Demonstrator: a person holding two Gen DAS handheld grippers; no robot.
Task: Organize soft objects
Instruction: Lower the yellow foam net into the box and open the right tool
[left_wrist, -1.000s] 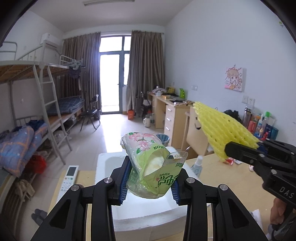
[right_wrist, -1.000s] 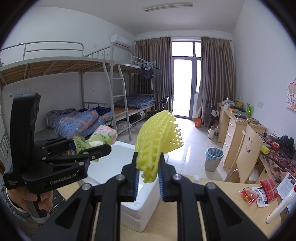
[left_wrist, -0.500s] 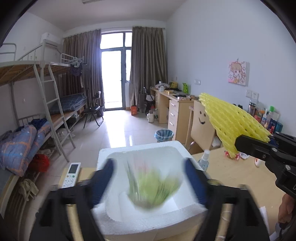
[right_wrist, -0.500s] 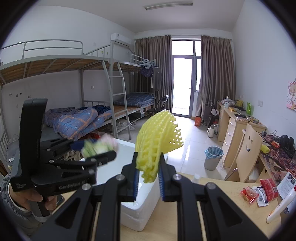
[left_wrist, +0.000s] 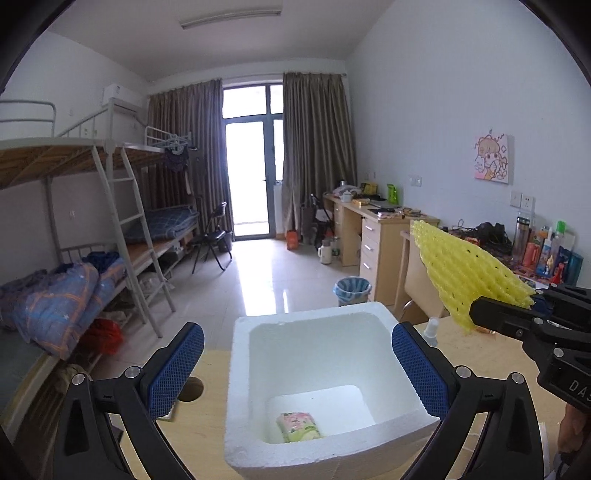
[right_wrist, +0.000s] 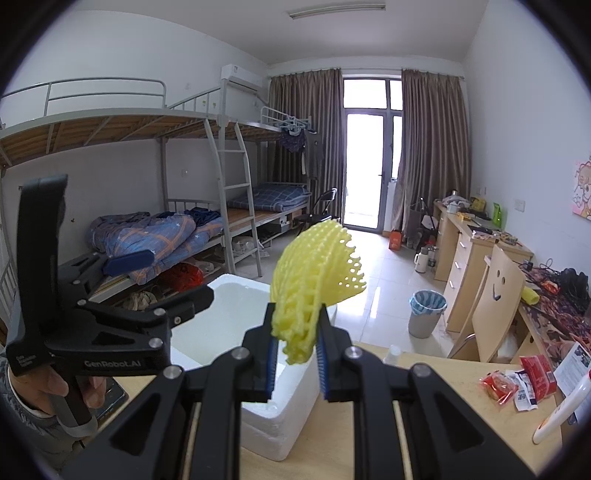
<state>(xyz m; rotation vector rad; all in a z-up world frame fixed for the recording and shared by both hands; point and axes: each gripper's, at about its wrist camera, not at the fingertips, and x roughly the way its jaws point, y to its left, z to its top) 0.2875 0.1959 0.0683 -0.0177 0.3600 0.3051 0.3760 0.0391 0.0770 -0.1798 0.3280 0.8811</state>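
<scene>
Above the white foam box (left_wrist: 332, 373) on the bench, left gripper (left_wrist: 295, 373) jaws empty, wide; green tissue pack (left_wrist: 298, 427) inside; right gripper (right_wrist: 295, 354) pinches yellow foam mesh sleeve (right_wrist: 314, 273) by one end, likely springing onto the rim.

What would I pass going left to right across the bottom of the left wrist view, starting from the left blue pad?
Left blue pad → tissue pack lying inside the white foam box → right blue pad → right gripper holding the yellow foam net.
</scene>
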